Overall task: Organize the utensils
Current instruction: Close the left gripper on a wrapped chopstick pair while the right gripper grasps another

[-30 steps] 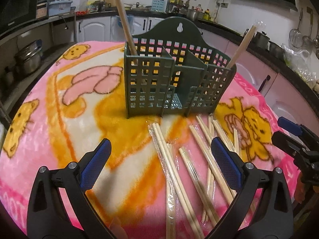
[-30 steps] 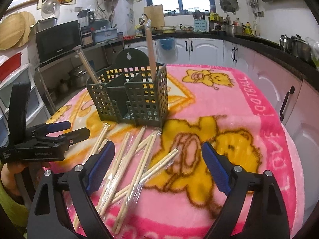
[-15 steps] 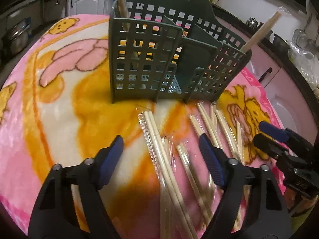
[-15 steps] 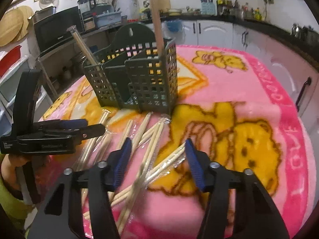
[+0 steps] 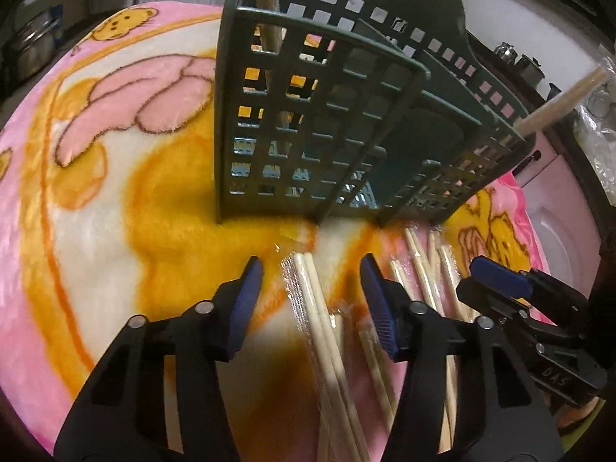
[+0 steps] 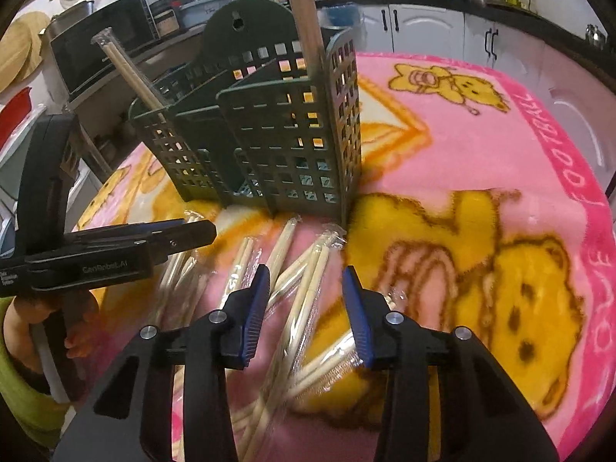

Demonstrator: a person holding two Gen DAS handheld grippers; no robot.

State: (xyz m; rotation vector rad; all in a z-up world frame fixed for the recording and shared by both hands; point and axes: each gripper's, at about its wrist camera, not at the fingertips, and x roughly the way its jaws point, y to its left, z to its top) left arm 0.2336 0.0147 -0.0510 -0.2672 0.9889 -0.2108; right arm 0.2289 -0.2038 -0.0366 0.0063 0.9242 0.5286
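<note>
The left claw [image 5: 312, 269] hangs low over the blanket-covered surface [image 5: 115, 200], its blue pads still apart and closing, with a wrapped pair of chopsticks [image 5: 308, 281] lying on the blanket between them; the pads do not press on it. That pair runs lengthwise from just in front of the green utensil holder [image 5: 308, 123] back under the claw, nearer the right-hand pad than the left one.

The right claw [image 6: 306, 277] is likewise apart and closing, poised over another wrapped pair [image 6: 312, 281] whose far end reaches almost to the holder's front corner; this pair slants between the two pads without being gripped. More wrapped chopsticks [image 6: 238, 261] lie scattered on the blanket to the left of it, some crossing each other, between the two claws.

The holder stands upright on the blanket just beyond both claws, its gridded compartments facing them. One wrapped pair stands in the right-end compartment [image 6: 304, 11] as the right wrist view shows it, and another leans out of the opposite end compartment [image 6: 131, 73]. In the right wrist view the left claw shows from the side [image 6: 208, 233], held by a hand [image 6: 77, 331] with a green sleeve [image 6: 19, 377]
</note>
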